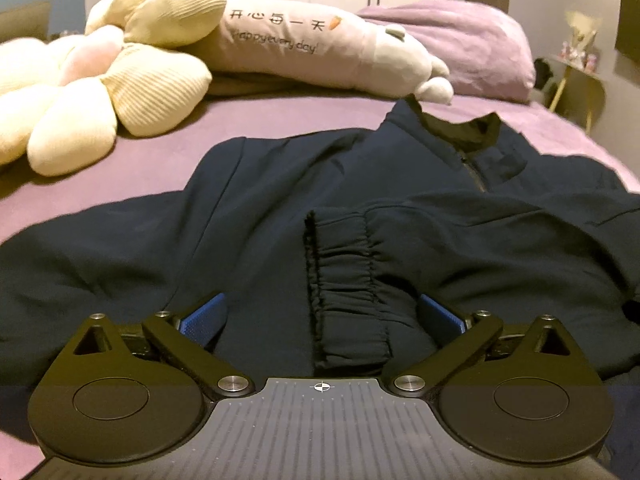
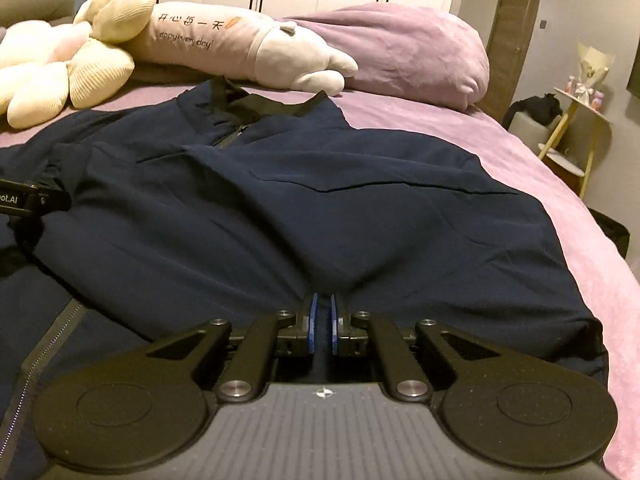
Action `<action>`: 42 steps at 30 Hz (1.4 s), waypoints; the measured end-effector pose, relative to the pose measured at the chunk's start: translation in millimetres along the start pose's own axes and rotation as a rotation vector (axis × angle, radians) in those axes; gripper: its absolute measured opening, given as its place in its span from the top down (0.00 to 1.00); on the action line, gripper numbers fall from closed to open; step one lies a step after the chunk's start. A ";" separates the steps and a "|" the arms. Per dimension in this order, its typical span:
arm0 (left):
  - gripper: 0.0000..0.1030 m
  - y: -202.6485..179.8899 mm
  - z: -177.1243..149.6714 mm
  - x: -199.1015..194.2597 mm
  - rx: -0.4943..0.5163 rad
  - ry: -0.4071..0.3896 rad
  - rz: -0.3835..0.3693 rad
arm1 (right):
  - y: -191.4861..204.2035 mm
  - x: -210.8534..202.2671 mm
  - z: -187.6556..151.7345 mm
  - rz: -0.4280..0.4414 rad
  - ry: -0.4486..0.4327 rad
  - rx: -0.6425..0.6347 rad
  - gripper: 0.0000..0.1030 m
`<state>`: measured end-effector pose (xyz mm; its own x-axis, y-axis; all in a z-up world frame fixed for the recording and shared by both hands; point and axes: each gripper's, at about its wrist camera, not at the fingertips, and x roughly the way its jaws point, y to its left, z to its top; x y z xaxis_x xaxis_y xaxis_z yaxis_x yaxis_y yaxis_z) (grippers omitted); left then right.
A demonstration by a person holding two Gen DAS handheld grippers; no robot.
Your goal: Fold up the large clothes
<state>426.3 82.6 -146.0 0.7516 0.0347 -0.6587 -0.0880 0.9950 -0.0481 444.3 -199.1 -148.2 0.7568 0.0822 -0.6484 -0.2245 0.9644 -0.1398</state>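
Note:
A dark navy jacket lies spread on the purple bed, collar and zip toward the pillows. One sleeve is laid across the body, and its elastic cuff ends between the blue pads of my left gripper. That gripper is open wide and its pads stand clear of the cuff on both sides. In the right wrist view, my right gripper is shut on a pinched fold of the jacket near its hem, with creases running out from the fingertips.
Cream and pink plush toys and a long lilac plush pillow lie at the head of the bed beside a purple pillow. The bed edge drops off at the right, with a small side table beyond.

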 end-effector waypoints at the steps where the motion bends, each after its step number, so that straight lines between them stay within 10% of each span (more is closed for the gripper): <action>1: 0.00 2.6 0.8 -1.6 -0.011 0.003 -0.009 | 1.5 -0.1 0.4 -0.005 0.000 -0.008 0.95; 26: 0.00 27.9 -3.5 -34.8 -0.109 0.010 -0.033 | 55.1 -3.1 19.3 0.031 0.045 -0.055 0.92; 31: 0.00 84.8 -25.6 -102.9 -0.231 -0.060 -0.089 | 57.7 -41.5 28.3 0.069 -0.079 0.011 0.92; 42: 0.00 300.7 -86.1 -183.9 -0.732 -0.186 0.202 | 194.4 -28.1 71.9 0.408 -0.012 0.072 0.92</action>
<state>205.4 367.3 -104.0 0.7665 0.2878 -0.5741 -0.5949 0.6550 -0.4659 423.5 4.2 -103.3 0.6221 0.4638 -0.6308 -0.4642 0.8673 0.1799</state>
